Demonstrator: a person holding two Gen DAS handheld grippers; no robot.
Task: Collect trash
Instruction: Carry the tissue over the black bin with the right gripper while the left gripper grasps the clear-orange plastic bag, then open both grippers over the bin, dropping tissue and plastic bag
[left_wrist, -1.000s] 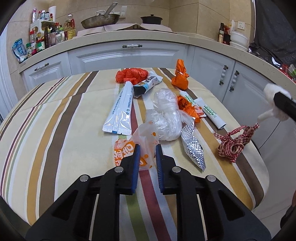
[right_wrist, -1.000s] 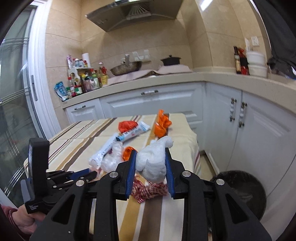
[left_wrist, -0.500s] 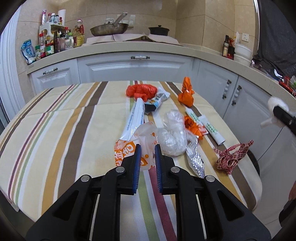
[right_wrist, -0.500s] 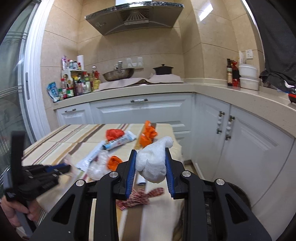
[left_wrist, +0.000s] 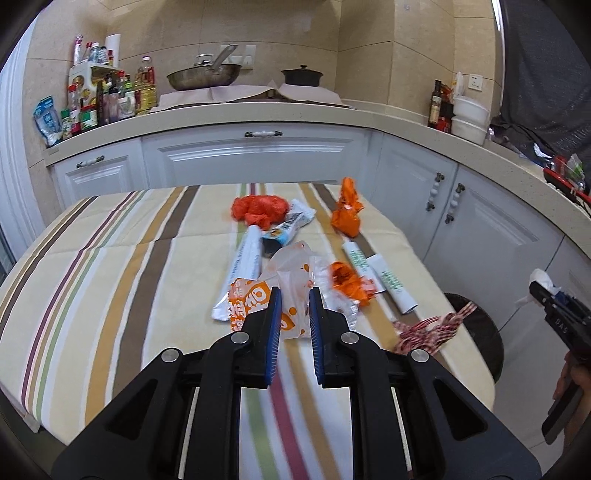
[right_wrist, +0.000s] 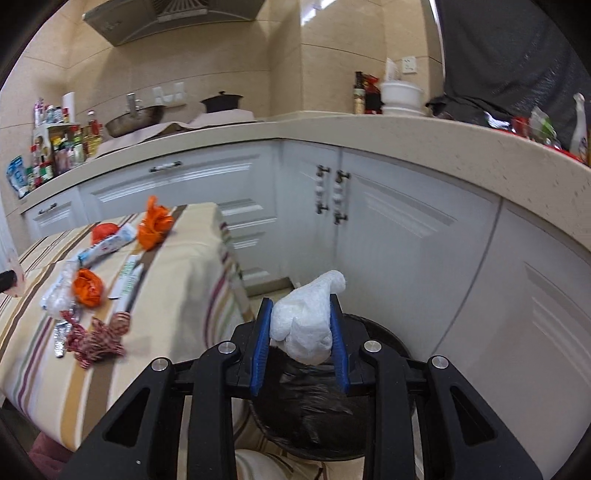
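Note:
My right gripper (right_wrist: 300, 325) is shut on a crumpled white tissue wad (right_wrist: 306, 321) and holds it right above the black-lined trash bin (right_wrist: 317, 413) on the floor beside the table. It also shows at the right edge of the left wrist view (left_wrist: 543, 291). My left gripper (left_wrist: 294, 306) is shut on a clear plastic bag with orange print (left_wrist: 284, 288), lifted over the striped table (left_wrist: 110, 280). Orange wrappers (left_wrist: 347, 280), white sachets (left_wrist: 388, 284) and a red checked ribbon (left_wrist: 428, 328) lie on the table.
White cabinets (right_wrist: 424, 236) stand close behind the bin. The counter carries a wok (left_wrist: 203, 75), a black pot (left_wrist: 302, 75) and bottles (left_wrist: 107, 99). The bin (left_wrist: 476, 332) shows past the table's right edge.
My right gripper swung right off the table with the tissue wad to above the bin. My left gripper lifted the printed plastic bag and drew back from the pile.

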